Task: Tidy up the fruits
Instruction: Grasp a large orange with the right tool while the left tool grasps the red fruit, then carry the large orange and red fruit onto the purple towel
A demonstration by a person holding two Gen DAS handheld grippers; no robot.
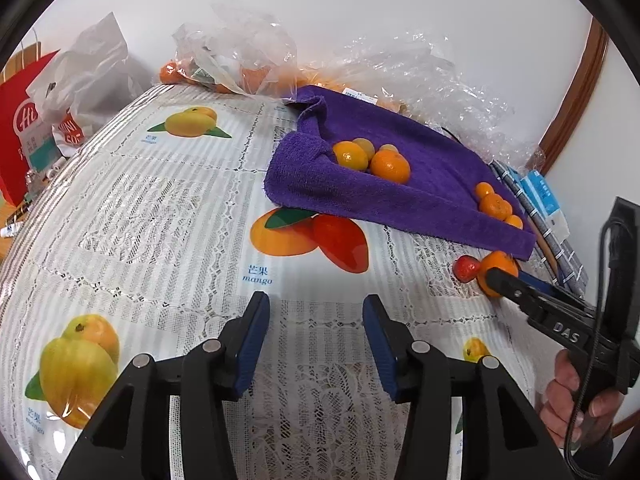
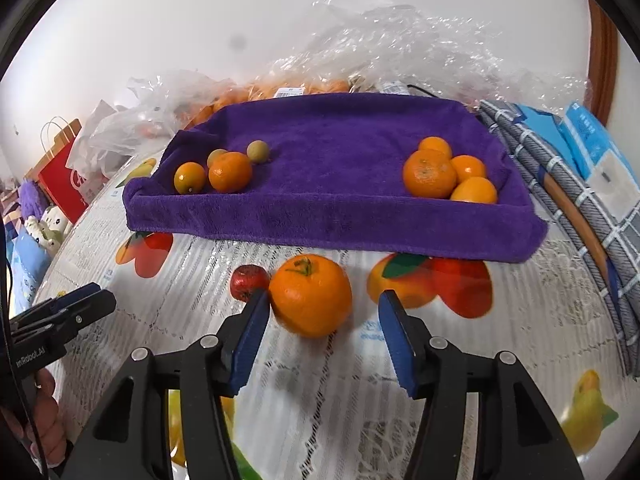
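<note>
- Right wrist view: the right gripper [image 2: 322, 310] reaches over the tablecloth [image 2: 320, 408] with its jaws apart around a big orange [image 2: 311, 295]. The left blue pad sits against or just beside the fruit's left side (contact is hard to judge), while the right pad stands clear of it.
- That orange rests on the cloth just in front of the purple towel [image 2: 340, 184], with a small red fruit [image 2: 248, 282] touching or just beside it on the left.
- On the towel, two clusters lie well apart: a left group [image 2: 230, 172] of two orange fruits and two small greenish ones, and a right group [image 2: 430, 174] of four orange fruits.
- Left wrist view: the left gripper [image 1: 316, 312] hangs above a bare stretch of cloth, jaws apart, nothing between them.
- Crinkled clear plastic bags [image 2: 400, 40] pile up behind the towel; a checked grey cloth [image 2: 560, 184] lies along its right edge.
- A hand [image 1: 576, 400] holds the right gripper's handle at the lower right.
</note>
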